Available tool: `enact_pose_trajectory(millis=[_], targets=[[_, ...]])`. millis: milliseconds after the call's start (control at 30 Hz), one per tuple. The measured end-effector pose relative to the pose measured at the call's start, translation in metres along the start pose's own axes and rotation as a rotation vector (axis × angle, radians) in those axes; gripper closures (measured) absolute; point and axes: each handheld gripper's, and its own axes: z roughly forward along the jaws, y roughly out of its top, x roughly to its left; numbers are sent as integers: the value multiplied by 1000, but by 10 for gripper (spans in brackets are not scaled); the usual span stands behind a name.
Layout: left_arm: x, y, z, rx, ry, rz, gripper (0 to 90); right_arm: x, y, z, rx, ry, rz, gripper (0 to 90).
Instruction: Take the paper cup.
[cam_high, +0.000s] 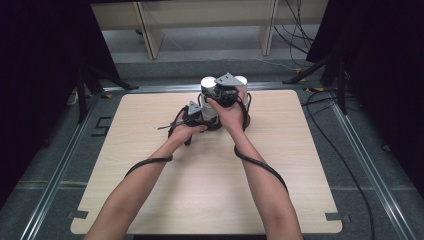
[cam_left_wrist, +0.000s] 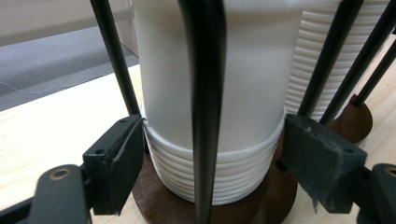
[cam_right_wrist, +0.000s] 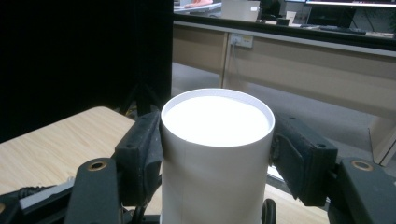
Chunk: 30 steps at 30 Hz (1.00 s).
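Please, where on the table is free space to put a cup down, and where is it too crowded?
Bare wood lies on the table left of the left gripper, right of the right gripper, and along the near edge beside the forearms. It is crowded at the far middle, around the white cups in their wire holder.

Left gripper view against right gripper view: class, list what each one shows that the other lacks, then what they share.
Left gripper view: the stack's lower end, with the ribbed cups nested under the smooth one, black wire rods of a holder, its dark wooden base, and a second ribbed stack.

Right gripper view: the top cup's open rim and a room with counters beyond.

Shared: white paper cups clamped between black pads, and the light wooden table.
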Motion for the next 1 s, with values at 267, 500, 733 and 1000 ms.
enact_pose_trajectory(millis=[267, 500, 733, 1000], targets=[[-2, -1, 1, -5, 1, -19, 210, -1, 9, -7, -26, -1, 26, 368], [-2, -1, 1, -2, 9, -16, 210, -3, 15, -11, -54, -11, 16, 369], [-1, -1, 2, -3, 10, 2, 207, -2, 22, -15, -63, -1, 30, 371], [-1, -1, -5, -11, 15, 1, 188, -3, 31, -24, -90, -5, 18, 376]])
